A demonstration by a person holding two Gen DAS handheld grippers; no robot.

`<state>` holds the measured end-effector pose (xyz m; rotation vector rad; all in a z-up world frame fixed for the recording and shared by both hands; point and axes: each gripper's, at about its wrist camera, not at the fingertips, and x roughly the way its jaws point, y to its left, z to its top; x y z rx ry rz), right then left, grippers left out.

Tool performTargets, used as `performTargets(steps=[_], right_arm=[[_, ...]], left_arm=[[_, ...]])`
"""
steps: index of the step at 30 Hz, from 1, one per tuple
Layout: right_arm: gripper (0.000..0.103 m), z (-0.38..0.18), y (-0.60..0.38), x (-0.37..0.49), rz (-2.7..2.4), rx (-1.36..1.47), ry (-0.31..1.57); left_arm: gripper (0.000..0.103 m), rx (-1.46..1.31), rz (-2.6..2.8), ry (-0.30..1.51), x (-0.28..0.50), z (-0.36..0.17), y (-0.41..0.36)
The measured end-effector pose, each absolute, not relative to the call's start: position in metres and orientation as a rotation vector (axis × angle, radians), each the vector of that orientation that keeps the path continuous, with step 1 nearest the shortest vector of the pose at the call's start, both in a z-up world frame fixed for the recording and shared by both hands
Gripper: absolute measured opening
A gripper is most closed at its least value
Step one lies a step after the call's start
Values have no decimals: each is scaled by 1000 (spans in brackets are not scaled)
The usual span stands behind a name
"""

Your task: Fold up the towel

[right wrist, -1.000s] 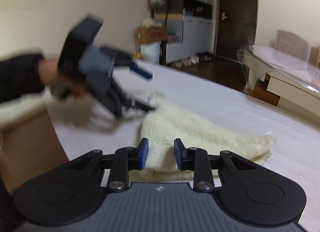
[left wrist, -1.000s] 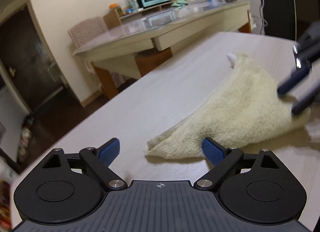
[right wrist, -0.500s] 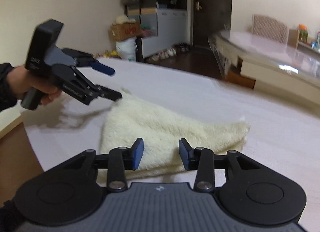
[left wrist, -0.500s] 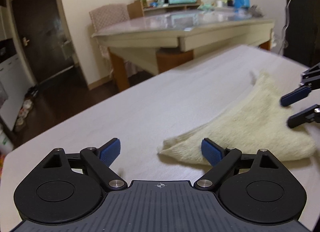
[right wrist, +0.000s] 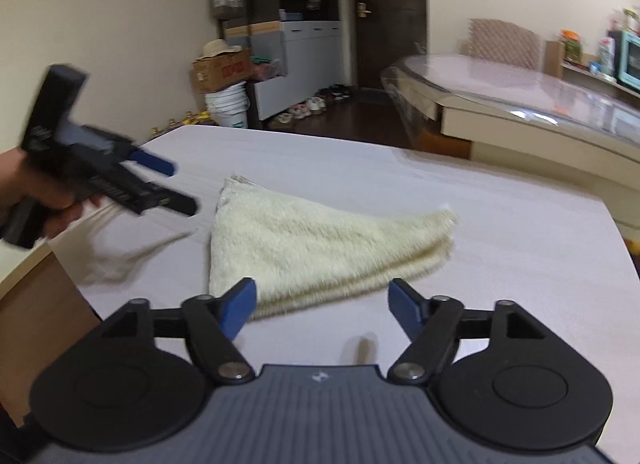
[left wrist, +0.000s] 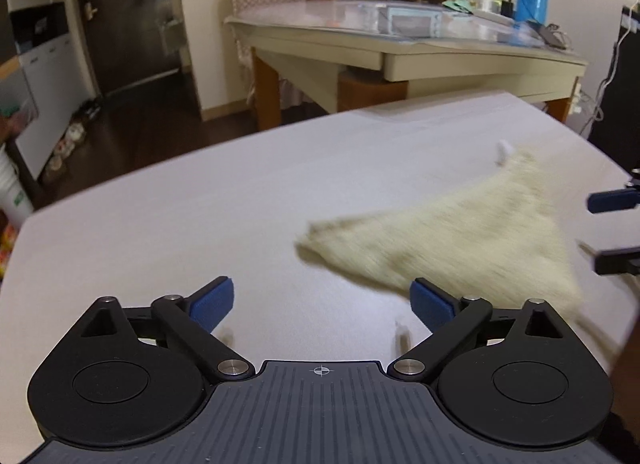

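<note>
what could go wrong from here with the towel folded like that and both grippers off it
1. The towel lies as a loose triangle near the table's edge; its stacked layers could slip apart.
2. The right gripper, jaws opening and empty, hangs just over the towel's near edge and could snag it.
3. The left gripper, also opening and empty, sits close beside the towel's corner and could drag it.

Soft, even indoor light, moderately bright, falls from above. Both views bend strongly toward the dark rounded corners. In the left wrist view the cream terry towel [left wrist: 460, 240] smears with motion blur; in the right wrist view the hand-held black tool [right wrist: 182, 186] blurs, casting a faint shadow on the pale grey worktop [right wrist: 500, 224]. Glare streaks the glass-topped dining table [left wrist: 400, 22].
</note>
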<state>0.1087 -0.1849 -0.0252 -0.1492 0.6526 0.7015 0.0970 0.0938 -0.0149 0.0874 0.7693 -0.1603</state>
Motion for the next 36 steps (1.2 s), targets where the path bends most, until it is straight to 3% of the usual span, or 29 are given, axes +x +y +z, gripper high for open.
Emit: performTargets(steps=[1,9,36], right_arm=[[95,-24,-187,106,683,-144,656],[102,-23,-199,87,601,-84,677],[103,-19,-200,75,578,-83,664]], left_arm=[[102,80,-159,763,90,-14,91],[103,99,-131,716,38,-12,48],[103,78,-45,709,17,-10,38]])
